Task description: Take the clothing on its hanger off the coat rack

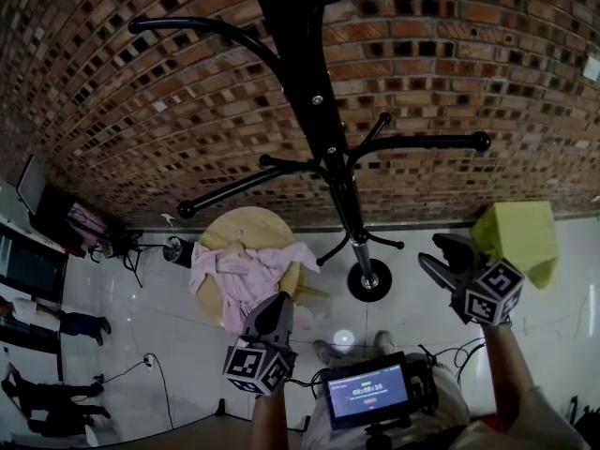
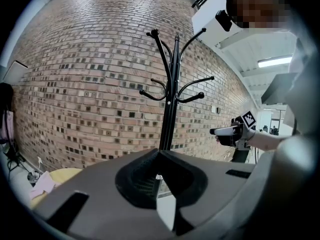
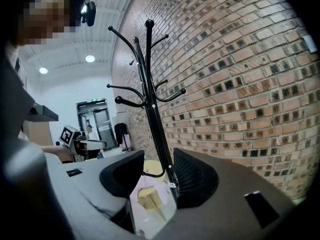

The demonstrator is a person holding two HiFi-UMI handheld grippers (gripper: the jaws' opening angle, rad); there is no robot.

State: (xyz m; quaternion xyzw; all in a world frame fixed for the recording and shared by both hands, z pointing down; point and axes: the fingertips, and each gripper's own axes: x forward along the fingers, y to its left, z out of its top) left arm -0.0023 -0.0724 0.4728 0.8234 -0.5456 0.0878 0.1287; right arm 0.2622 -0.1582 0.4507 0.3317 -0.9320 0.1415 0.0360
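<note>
- Far left of the head view, bystanders (image 1: pixel 52 394) stand along the edge of the pale floor, well apart from you.
- Moving across, the round wooden table (image 1: pixel 246 225) sits at the foot of the brick wall (image 1: pixel 141 82). There's your target: the pink clothing (image 1: pixel 246 275) lies crumpled over the tabletop, off the rack and spilling over the near rim. A pale wooden bar pokes out at its right side, and I can't tell whether that's the hanger.
- Your left gripper (image 1: pixel 277 303) hangs just under the table in the frame, nose toward the garment but clear of it. In the left gripper view its fingers are pressed together at the tips with nothing between them, and the clothing shows low at the left edge.
- Centre frame, the black coat rack (image 1: pixel 314 111) runs down from the top edge to its round base (image 1: pixel 369 279), just right of the table. Its hooks fan out to both sides.
- Bottom centre, a small screen (image 1: pixel 367 389) glows on the rig at your chest.
- Right of the base, your right gripper (image 1: pixel 431 249) is held level. Its fingers are spread and pinch nothing. In the right gripper view the rack's pole and the table show through the gap, well beyond the tips.
- Far right, a yellow-green cloth (image 1: pixel 517 237) sits just behind that gripper's marker cube (image 1: pixel 492 293).
</note>
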